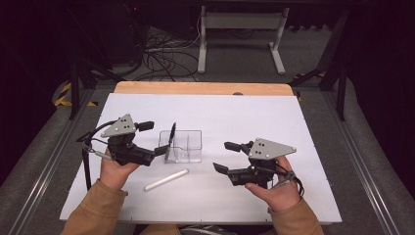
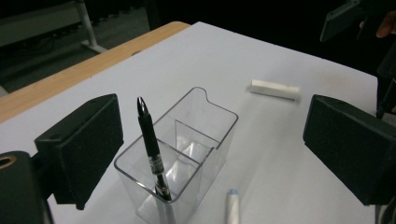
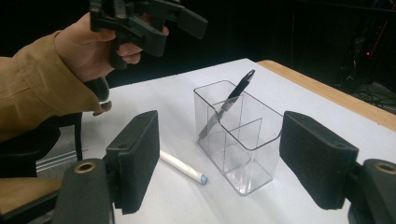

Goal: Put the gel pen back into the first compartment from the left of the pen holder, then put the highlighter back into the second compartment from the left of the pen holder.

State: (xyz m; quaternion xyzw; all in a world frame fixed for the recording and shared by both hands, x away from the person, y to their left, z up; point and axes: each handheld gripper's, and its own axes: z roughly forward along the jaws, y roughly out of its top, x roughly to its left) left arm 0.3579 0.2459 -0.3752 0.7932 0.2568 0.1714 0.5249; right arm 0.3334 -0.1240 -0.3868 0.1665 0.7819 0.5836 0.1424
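A black pen [image 2: 152,151] leans tip-down in a clear plastic box [image 2: 205,135], its top tilted outward. The left gripper [image 1: 157,138] and right gripper [image 1: 226,156] both gape wide, holding nothing.

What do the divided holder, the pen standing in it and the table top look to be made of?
Holder: clear, glossy hard plastic by the look; the table shows through its walls and its edges glint.
Pen: black, shiny barrel, probably plastic, carrying a pale printed label.
Table top: matt white sheet, over a wood-look board at the far edge.
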